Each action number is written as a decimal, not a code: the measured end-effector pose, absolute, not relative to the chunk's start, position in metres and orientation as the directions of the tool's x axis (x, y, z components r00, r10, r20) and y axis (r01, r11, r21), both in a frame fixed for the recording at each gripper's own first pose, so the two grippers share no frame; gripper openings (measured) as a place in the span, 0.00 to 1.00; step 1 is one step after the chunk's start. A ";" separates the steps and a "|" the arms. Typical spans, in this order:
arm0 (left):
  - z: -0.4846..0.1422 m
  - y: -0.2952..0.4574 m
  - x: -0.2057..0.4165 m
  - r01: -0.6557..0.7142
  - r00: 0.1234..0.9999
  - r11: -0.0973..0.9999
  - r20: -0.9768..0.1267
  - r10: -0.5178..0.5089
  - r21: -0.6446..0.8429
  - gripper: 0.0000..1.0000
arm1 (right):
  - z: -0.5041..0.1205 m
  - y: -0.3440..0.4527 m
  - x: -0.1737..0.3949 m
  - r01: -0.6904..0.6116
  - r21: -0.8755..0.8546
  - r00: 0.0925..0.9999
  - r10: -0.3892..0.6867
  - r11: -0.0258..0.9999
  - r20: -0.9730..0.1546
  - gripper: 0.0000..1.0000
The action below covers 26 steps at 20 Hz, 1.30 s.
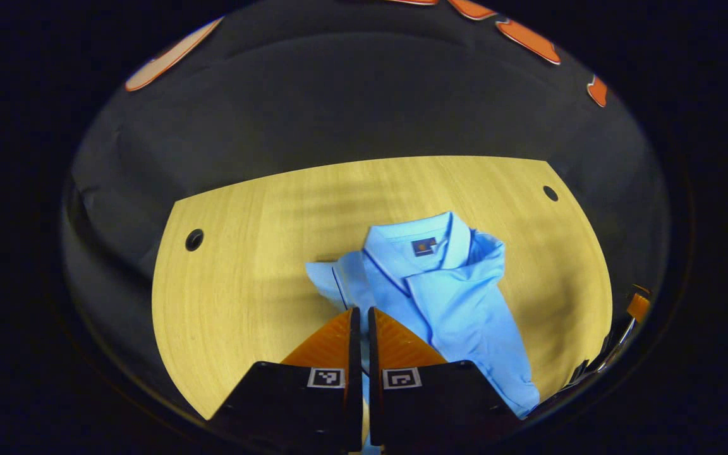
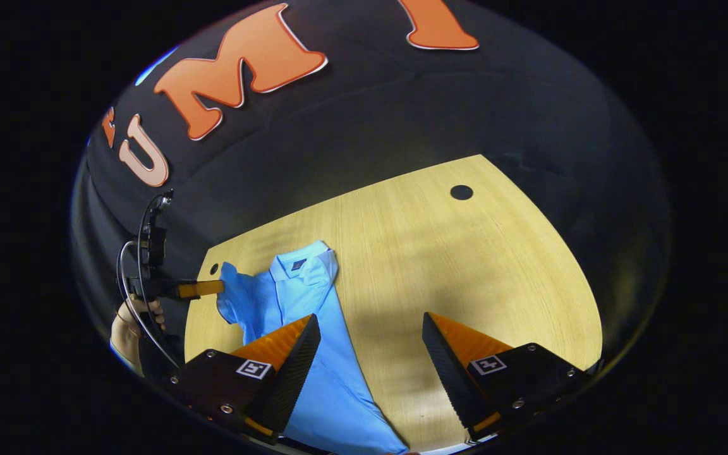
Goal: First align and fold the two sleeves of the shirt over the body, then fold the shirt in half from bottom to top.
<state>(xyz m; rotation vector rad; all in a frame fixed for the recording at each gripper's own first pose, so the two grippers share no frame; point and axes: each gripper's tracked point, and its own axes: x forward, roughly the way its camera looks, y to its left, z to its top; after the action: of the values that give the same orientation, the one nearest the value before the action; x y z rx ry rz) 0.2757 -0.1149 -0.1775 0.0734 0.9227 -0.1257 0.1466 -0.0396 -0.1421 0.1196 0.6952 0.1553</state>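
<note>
A light blue polo shirt (image 1: pixel 459 297) lies on the wooden table (image 1: pixel 244 284), collar at the far end. Its far sleeve (image 1: pixel 487 253) lies folded over the body. My left gripper (image 1: pixel 364 311) is shut on the near sleeve (image 1: pixel 329 281); a sliver of blue cloth shows between its fingers. In the right gripper view the left gripper (image 2: pixel 212 289) holds that sleeve (image 2: pixel 234 297) raised at the shirt's (image 2: pixel 332 379) left edge. My right gripper (image 2: pixel 370 318) stands open above bare table, one finger over the shirt's body, nothing between its fingers.
The table has round cable holes (image 1: pixel 194 239) (image 1: pixel 550 193) (image 2: pixel 461 192) near its far corners. A hand (image 2: pixel 127 328) holds the left gripper, with a cable looping up from it. The right gripper's edge (image 1: pixel 636 309) shows beyond the shirt. Black cloth walls surround the table.
</note>
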 end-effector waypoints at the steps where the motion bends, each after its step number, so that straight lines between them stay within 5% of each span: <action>1: -0.184 -0.131 0.286 0.158 0.593 0.987 -0.800 -0.092 0.003 0.08 | -0.143 -0.049 0.142 -0.086 0.165 0.760 0.172 0.983 -0.627 0.98; 13: -0.235 -0.262 0.307 0.273 0.490 0.959 -0.847 -0.206 -0.074 0.10 | -0.169 -0.109 0.120 0.050 0.184 0.740 0.087 0.982 -0.667 0.99; 19: -0.225 -0.259 0.298 0.271 0.508 0.956 -0.827 -0.242 -0.113 0.41 | -0.178 -0.090 0.115 0.036 0.165 0.716 0.090 0.986 -0.692 0.98; 22: -0.208 -0.240 0.282 0.240 0.523 0.960 -0.814 -0.254 -0.146 1.00 | -0.181 -0.066 0.114 -0.001 0.158 0.706 0.112 0.987 -0.699 0.99; 26: -0.194 -0.191 0.252 0.214 0.559 0.970 -0.800 -0.219 -0.117 1.00 | -0.198 -0.037 0.102 -0.061 0.111 0.673 0.123 0.992 -0.729 0.99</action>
<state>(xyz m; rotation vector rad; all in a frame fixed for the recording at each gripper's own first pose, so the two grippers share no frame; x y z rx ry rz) 0.2524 -0.1915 -0.1938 -0.0063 0.9440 -0.2552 0.1016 -0.0370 -0.1981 0.0790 0.8260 0.1040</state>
